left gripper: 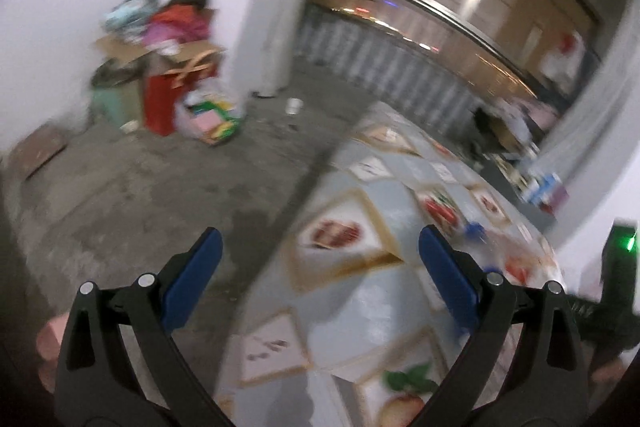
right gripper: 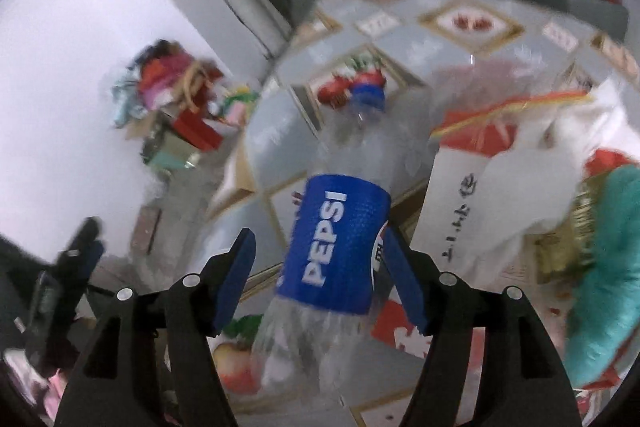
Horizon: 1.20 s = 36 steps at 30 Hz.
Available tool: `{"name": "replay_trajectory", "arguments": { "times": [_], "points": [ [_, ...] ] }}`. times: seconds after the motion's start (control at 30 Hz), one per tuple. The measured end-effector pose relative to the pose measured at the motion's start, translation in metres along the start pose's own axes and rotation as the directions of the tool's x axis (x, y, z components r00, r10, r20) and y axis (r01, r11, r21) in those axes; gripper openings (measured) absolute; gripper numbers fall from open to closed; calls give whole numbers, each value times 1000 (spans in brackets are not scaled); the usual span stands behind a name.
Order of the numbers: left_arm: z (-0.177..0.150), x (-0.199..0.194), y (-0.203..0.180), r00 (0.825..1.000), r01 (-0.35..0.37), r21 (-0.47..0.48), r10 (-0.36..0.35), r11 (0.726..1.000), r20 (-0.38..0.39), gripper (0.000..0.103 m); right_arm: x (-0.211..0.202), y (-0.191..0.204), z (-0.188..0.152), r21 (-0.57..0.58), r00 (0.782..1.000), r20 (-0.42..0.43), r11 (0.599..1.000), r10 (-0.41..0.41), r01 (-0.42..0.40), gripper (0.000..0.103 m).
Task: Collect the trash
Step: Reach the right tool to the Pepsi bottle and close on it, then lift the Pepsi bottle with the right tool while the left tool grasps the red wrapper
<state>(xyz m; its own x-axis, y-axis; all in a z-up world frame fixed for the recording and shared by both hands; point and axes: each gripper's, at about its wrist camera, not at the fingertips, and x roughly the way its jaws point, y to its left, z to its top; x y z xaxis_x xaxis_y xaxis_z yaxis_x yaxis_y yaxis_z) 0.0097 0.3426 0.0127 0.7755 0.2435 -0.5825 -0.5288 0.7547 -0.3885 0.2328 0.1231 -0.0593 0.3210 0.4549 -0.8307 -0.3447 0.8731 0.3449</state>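
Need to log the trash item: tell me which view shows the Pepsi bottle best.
Right wrist view: the Pepsi bottle fills the centre, label readable, between the right gripper's jaws. Left wrist view shows only a blurred blue cap and clear plastic behind its finger.

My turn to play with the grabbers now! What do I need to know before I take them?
Left gripper: open, nothing in it, pointing at the table edge and the floor.
Right gripper: jaws apart around an empty Pepsi bottle. One pad touches the label and the other stands clear, so it is not gripped.
Trash: the bottle, plus a white bag and red packaging on the table to its right.
Done: can't tell from here.
Left: close on the bottle if you want it, then gather the rest.
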Motion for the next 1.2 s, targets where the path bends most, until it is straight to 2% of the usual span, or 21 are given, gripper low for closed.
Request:
{"name": "replay_trajectory", "arguments": {
  "times": [0.13,0.2,0.4,0.53,0.67,0.7,0.77,0.87,0.93,0.97,1.03,1.1,1.17,1.2],
  "points": [
    [8,3,36,998,-56,-150,56,987,-4,94,20,3,5,21,999,-34,1000,-11,12,65],
    [9,4,46,998,-66,-194,65,979,-12,95,28,5,5,18,998,-55,1000,-13,14,65],
    [8,-7,51,998,-58,-193,58,979,-4,94,48,6,5,36,995,-101,999,15,-11,62],
    [10,-14,45,999,-39,-175,40,984,5,94,36,7,1,54,991,-79,993,110,-106,60],
    [12,-26,38,999,-21,-154,26,988,29,94,-4,8,-9,40,977,-18,976,213,-212,59],
    [13,-29,35,999,-12,-144,17,989,37,94,-25,6,-15,29,969,11,969,246,-247,59],
    [12,-34,23,999,28,-108,-23,994,45,94,-54,-2,-24,20,957,53,958,284,-286,59],
    [7,-36,0,994,109,-40,-108,993,30,94,-118,-37,-50,29,932,165,942,324,-333,59],
    [-1,-34,-23,983,183,18,-183,983,-7,94,-153,-66,-69,59,925,236,945,299,-321,59],
    [-7,-32,-37,973,229,54,-228,972,-39,94,-167,-79,-77,76,923,267,948,278,-308,59],
    [-24,-27,-64,945,320,120,-308,940,-111,94,-201,-115,-104,143,922,341,960,181,-242,59],
    [-44,-23,-94,905,410,186,-373,893,-204,94,-223,-148,-133,233,921,384,959,64,-164,59],
    [-72,-20,-128,856,494,264,-411,828,-314,94,-229,-170,-154,307,921,390,942,4,-135,59],
    [-91,-19,-148,827,536,312,-415,785,-379,94,-228,-185,-170,361,924,381,926,-38,-111,59]
  ]
}}
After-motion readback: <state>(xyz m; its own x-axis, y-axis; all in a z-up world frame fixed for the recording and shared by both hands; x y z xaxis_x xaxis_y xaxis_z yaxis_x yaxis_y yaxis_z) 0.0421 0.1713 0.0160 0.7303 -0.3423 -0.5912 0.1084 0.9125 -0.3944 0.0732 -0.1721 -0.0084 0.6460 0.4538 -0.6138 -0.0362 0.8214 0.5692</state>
